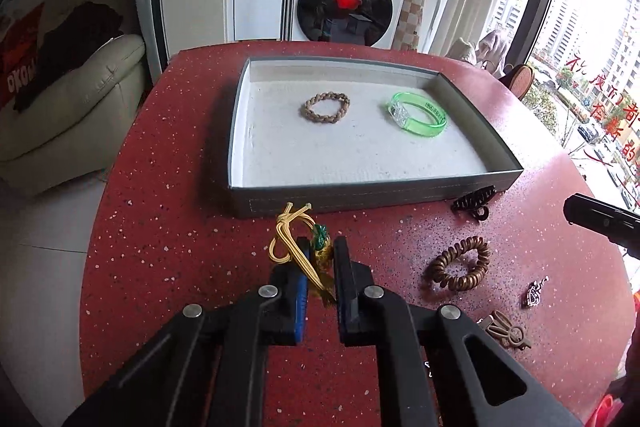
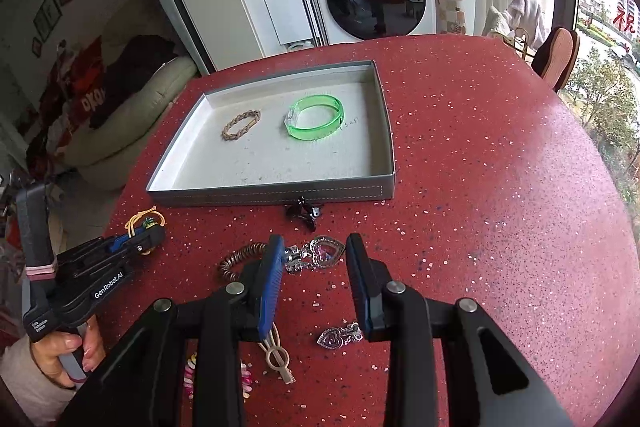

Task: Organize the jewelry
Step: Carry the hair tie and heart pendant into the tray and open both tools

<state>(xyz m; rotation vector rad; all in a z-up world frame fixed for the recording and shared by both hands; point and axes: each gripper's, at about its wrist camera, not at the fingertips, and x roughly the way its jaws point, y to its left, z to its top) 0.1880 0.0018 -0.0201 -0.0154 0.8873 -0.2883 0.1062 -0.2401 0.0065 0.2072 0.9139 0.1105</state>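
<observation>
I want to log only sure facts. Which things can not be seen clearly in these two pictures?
- Pink beaded item, right wrist view: mostly hidden behind the right gripper.
- Spiral hair tie, right wrist view: partly behind a finger.
- Yellow cord's pineapple charm, left wrist view: between the left gripper's fingers, contact unclear.

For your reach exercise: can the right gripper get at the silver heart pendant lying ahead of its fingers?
Probably yes. The right gripper is open, and the silver heart pendant lies on the red table between its fingers, with nothing on top; the coiled brown hair tie sits off to the left.
</observation>
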